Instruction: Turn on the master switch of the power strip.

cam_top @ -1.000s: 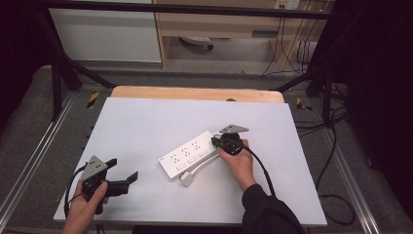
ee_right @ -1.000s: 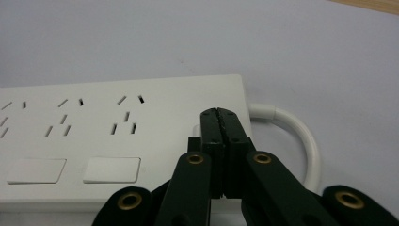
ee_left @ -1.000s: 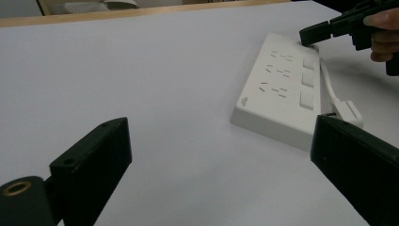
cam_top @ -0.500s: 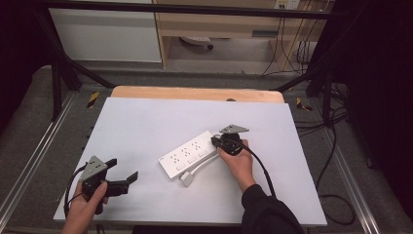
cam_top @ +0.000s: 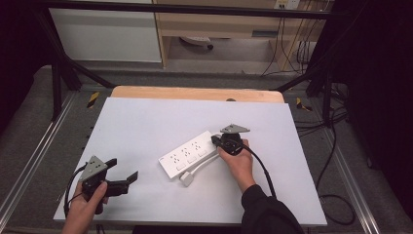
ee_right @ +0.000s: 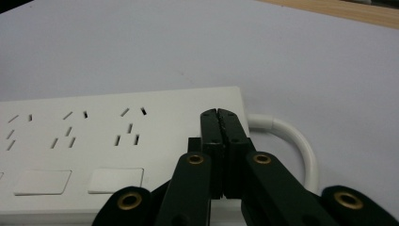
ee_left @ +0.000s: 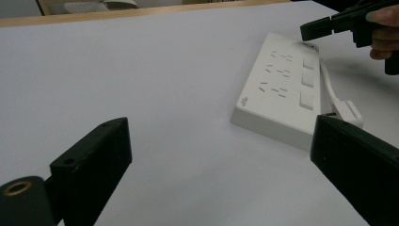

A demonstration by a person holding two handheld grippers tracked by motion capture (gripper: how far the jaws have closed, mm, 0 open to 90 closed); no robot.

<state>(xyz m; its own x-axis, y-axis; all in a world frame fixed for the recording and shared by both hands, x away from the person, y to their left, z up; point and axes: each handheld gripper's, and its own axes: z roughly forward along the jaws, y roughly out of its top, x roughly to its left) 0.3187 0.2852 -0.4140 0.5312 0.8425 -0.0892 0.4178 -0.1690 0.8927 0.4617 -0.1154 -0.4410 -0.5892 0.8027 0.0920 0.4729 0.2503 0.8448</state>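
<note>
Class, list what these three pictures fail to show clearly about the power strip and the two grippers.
- Right gripper view: the shut right gripper covers the power strip switch beneath it; whether it presses is unclear.
- Left gripper view: the plug is partly hidden by a jaw of the open left gripper.
- High view: socket markings are too small.

A white table [cam_top: 146, 122] carries a white power strip [cam_top: 187, 155], lying flat and slantwise near the middle. The strip's white cord [cam_top: 204, 168] curls along its near side on the tabletop, ending in a white plug [cam_top: 186, 178] just beside the strip, apparently resting on the surface. Beyond the strip, a wooden edge [cam_top: 195, 93] borders the table's far side.
</note>
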